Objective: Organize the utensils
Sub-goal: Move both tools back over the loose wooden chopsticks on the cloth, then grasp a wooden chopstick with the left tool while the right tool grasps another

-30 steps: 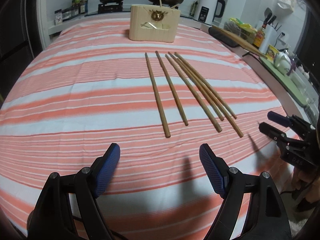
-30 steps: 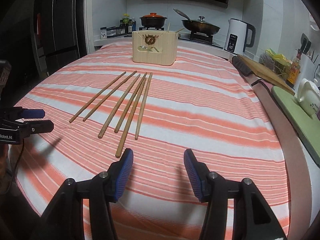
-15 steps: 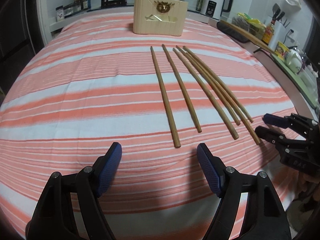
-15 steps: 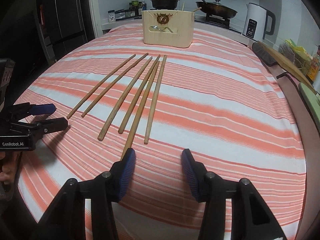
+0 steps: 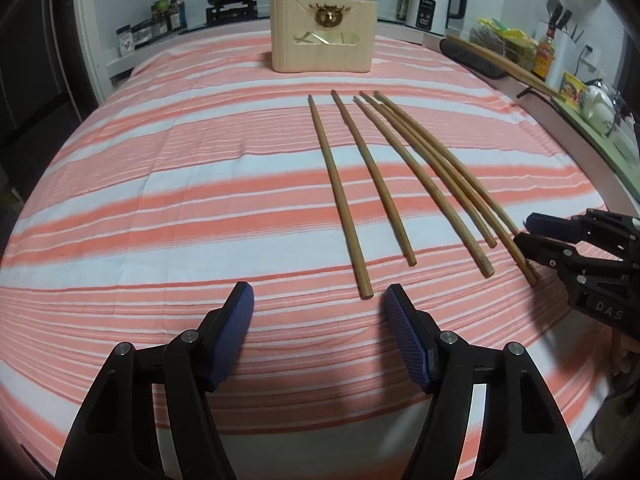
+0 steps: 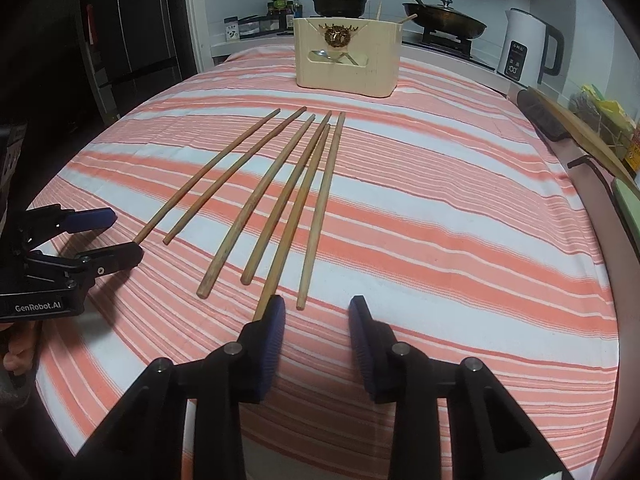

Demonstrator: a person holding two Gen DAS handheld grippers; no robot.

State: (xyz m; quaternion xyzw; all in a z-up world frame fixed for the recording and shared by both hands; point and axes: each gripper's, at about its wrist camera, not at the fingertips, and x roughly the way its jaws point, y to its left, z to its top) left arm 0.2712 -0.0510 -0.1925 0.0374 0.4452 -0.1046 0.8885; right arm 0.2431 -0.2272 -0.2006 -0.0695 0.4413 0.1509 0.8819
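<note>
Nearest the left wrist camera, the left gripper point(image 5: 319, 308) hangs just above the striped tablecloth point(image 5: 180, 208), its jaws apart with nothing between them; they have just been closing a little. The near end of the leftmost chopstick point(image 5: 340, 196) lies just ahead of its right finger.

The right gripper point(image 6: 316, 312) is low over the cloth too. Its jaws have just been narrowing but stand apart, gripping nothing. Its left finger sits over the near end of one chopstick point(image 6: 294, 216), hiding the tip, so contact cannot be told; the next chopstick point(image 6: 322, 208) ends just ahead of the gap.

Six chopsticks lie on the cloth, fanned out toward the grippers and drawn together at their far ends. Beyond them, well apart, stands a cream utensil holder point(image 6: 347, 58) with a spoon showing through its window. Behind it are a stove with a pot point(image 6: 340, 0), a pan point(image 6: 442, 18) and a white kettle point(image 6: 528, 46).
</note>
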